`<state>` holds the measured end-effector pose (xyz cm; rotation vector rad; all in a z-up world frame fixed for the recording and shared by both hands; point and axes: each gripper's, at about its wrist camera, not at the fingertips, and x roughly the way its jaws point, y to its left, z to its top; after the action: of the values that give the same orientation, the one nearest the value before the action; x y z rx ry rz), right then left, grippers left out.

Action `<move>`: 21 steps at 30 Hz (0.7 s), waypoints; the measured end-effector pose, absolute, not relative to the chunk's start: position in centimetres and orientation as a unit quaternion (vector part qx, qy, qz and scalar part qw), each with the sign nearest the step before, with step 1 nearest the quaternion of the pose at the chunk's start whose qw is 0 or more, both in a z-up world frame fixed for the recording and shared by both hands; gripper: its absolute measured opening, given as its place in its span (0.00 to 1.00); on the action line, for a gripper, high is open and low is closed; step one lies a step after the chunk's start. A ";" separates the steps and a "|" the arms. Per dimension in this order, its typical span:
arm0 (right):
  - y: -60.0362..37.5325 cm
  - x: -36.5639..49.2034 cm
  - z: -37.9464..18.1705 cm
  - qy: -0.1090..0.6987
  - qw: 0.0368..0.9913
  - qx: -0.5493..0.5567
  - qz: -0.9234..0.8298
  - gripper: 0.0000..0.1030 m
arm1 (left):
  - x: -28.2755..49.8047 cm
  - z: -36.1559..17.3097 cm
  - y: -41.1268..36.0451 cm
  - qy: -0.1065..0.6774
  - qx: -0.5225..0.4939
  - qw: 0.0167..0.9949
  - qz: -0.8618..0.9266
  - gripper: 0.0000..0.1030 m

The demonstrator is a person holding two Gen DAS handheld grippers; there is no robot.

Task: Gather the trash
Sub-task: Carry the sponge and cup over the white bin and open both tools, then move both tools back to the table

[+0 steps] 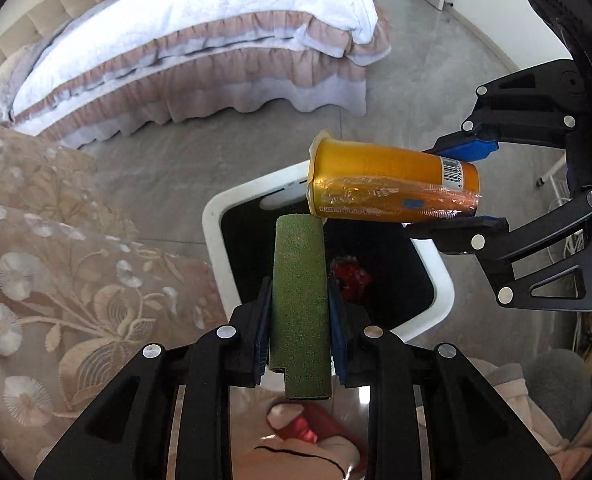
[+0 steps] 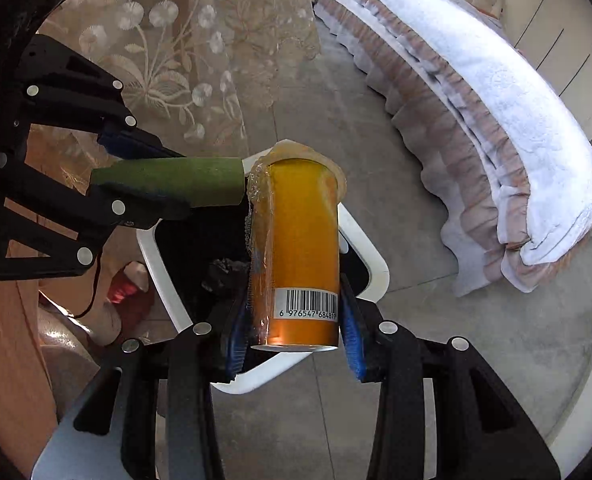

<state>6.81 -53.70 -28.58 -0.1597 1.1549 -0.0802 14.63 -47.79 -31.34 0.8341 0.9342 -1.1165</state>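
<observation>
My left gripper (image 1: 299, 308) is shut on a green flat block (image 1: 300, 300) and holds it above the white trash bin (image 1: 440, 272) with a black liner. My right gripper (image 2: 296, 320) is shut on an orange plastic cup (image 2: 298, 248) with a barcode and a peeled film lid, also above the bin (image 2: 360, 248). In the left wrist view the cup (image 1: 392, 180) and right gripper (image 1: 468, 184) come in from the right. In the right wrist view the green block (image 2: 171, 184) and left gripper (image 2: 143, 172) come in from the left. The block's tip nearly touches the cup's rim. Red trash (image 1: 350, 270) lies inside the bin.
A bed (image 1: 199, 40) with white cover and frilled skirt stands across the grey floor (image 1: 416, 92); it also shows in the right wrist view (image 2: 496, 100). A floral embroidered curtain (image 1: 55, 260) hangs at the left. A red-and-white object (image 1: 300, 424) lies below my left gripper.
</observation>
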 end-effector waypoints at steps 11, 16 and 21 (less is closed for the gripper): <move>-55.0 7.1 -31.6 0.573 0.818 -0.046 -0.011 0.94 | 15.6 -35.0 -49.0 0.415 0.392 0.637 -0.517 0.95; -54.8 7.1 -31.6 0.575 0.816 -0.057 -0.020 0.96 | 15.3 -34.6 -49.3 0.404 0.392 0.640 -0.523 0.95; -54.6 6.9 -30.2 0.558 0.826 -0.065 -0.033 0.96 | 15.3 -33.1 -49.2 0.392 0.383 0.652 -0.523 0.95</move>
<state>6.89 -54.62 -30.18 -0.1391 1.1861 -0.0698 15.34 -49.18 -33.14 0.8700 0.8907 -1.1867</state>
